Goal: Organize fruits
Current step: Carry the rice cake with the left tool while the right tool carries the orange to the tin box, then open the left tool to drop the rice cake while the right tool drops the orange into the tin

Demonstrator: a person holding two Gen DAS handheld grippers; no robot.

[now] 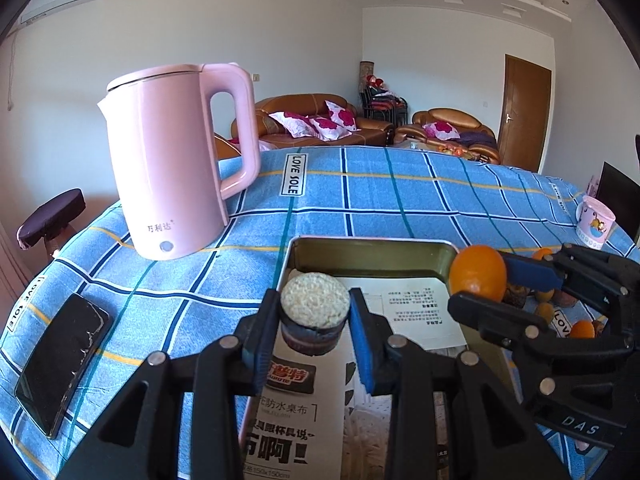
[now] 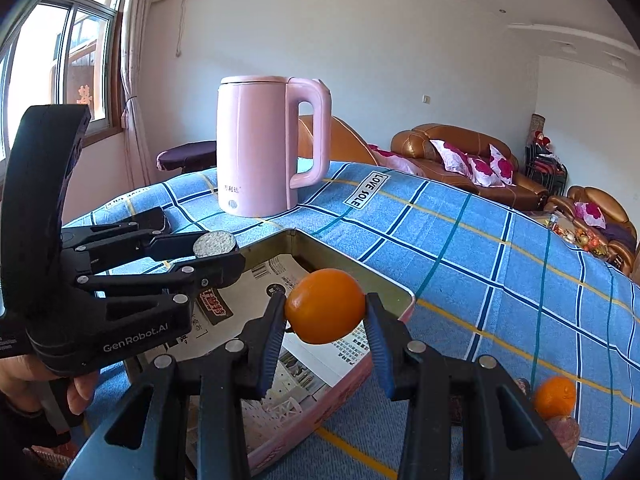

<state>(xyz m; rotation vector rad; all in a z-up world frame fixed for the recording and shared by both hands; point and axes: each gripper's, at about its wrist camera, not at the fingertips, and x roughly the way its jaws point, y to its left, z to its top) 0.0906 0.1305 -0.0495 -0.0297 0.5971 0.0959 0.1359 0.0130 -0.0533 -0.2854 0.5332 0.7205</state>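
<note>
My left gripper [image 1: 315, 322] is shut on a small round cake with a pale grainy top and dark base [image 1: 315, 306], held over the metal tray [image 1: 372, 245]; it also shows in the right wrist view [image 2: 214, 243]. My right gripper [image 2: 325, 312] is shut on an orange [image 2: 325, 306], held above the tray's right rim [image 2: 404, 300]; the orange also shows in the left wrist view [image 1: 478, 273]. The tray is lined with printed paper [image 1: 416, 312]. Several small oranges and dark fruits [image 1: 548, 304] lie on the cloth right of the tray. Another orange [image 2: 555, 397] lies on the cloth.
A pink kettle [image 1: 176, 160] stands behind the tray on the blue checked tablecloth [image 1: 400, 196]. A black phone [image 1: 60, 364] lies at the left. A pink mug [image 1: 595, 222] stands at the far right. Sofas [image 1: 320, 120] are beyond the table.
</note>
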